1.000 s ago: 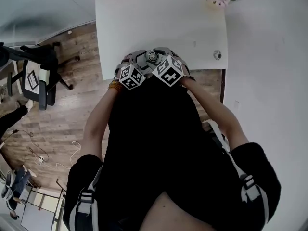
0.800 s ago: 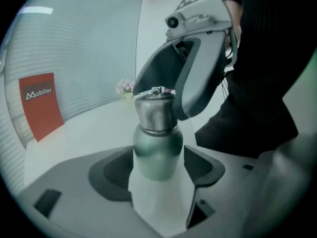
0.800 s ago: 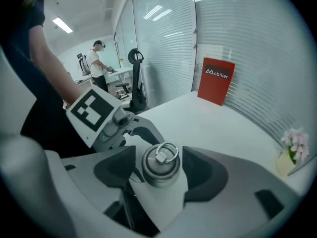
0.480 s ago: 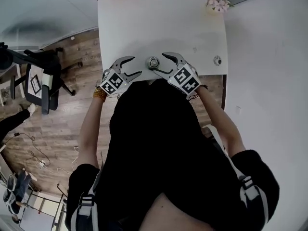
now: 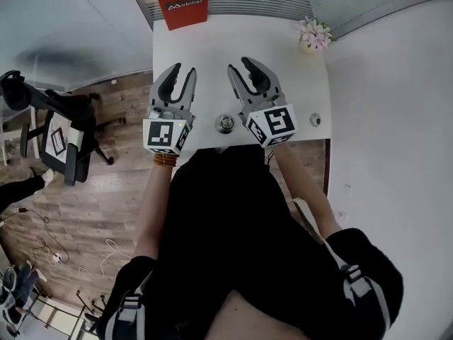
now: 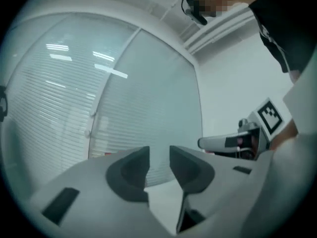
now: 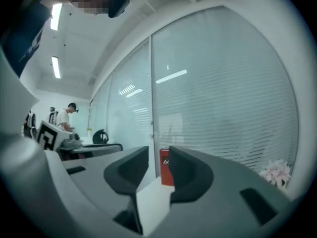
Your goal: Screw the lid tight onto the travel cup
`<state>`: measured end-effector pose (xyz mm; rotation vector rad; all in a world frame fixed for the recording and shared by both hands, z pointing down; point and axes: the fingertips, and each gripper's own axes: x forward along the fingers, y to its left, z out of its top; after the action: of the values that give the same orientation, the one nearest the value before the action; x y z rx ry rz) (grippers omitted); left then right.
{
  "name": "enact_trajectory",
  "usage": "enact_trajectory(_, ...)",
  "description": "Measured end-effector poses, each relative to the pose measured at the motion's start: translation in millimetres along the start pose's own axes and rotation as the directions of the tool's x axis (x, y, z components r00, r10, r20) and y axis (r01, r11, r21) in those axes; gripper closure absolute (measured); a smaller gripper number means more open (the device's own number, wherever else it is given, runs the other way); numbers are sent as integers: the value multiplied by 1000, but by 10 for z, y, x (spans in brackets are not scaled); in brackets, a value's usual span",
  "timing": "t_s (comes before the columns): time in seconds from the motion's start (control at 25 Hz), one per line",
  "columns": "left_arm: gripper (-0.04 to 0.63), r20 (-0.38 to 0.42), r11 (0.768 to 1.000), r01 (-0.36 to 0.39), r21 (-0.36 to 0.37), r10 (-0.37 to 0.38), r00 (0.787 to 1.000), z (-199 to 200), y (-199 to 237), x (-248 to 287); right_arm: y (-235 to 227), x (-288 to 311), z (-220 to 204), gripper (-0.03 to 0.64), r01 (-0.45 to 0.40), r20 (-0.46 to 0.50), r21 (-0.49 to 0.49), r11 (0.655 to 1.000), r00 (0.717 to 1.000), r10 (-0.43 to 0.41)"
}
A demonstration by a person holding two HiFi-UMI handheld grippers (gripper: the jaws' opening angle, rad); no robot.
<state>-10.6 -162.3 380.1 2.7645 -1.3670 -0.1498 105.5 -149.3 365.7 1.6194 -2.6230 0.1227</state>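
Note:
The travel cup (image 5: 226, 124), seen from above as a small metal ring with its lid on, stands near the table's front edge. Both grippers hang high above it and point level at the far wall. My left gripper (image 5: 182, 73) is left of the cup and my right gripper (image 5: 241, 67) is just right of it; neither touches it. Both pairs of jaws have just been closing and now stand a narrow gap apart, with nothing between them, as the left gripper (image 6: 158, 165) and right gripper (image 7: 158, 165) views show. Those two views do not show the cup.
On the white table (image 5: 212, 48), a red box (image 5: 183, 6) stands at the far edge and pink flowers (image 5: 313, 34) at the far right corner. A small round thing (image 5: 315, 120) sits near the front right. An office chair (image 5: 60, 129) stands on the wood floor to the left.
Both grippers have lifted away from either side of the cup at the table's front edge and swung up to point level. Their jaws stand closer together than before.

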Motion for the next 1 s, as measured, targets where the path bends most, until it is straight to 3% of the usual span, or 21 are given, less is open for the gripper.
enact_trajectory(0.12,524,93,996,-80,-48,84,992,386,-33,26,-106,5,190,582,151,66,17,988,986,-152)
enact_trajectory(0.28,574,52,985,-166,43,164,985,516,-19,77,-190,-57,260,617,262,67,-13,965,963,-260)
enact_trajectory(0.4,578,7,978,-188,92,189,982,432,-23,107,-229,-72,129,618,296,1,-64,953,955,-296)
enact_trajectory(0.52,578,-13,980,-179,82,181,983,347,-41,115,-249,-101,29,620,306,-38,-101,947,950,-311)
enact_trajectory(1.0,578,-50,986,-156,68,159,986,242,-114,90,-217,-187,-37,620,290,-64,-104,951,953,-297)
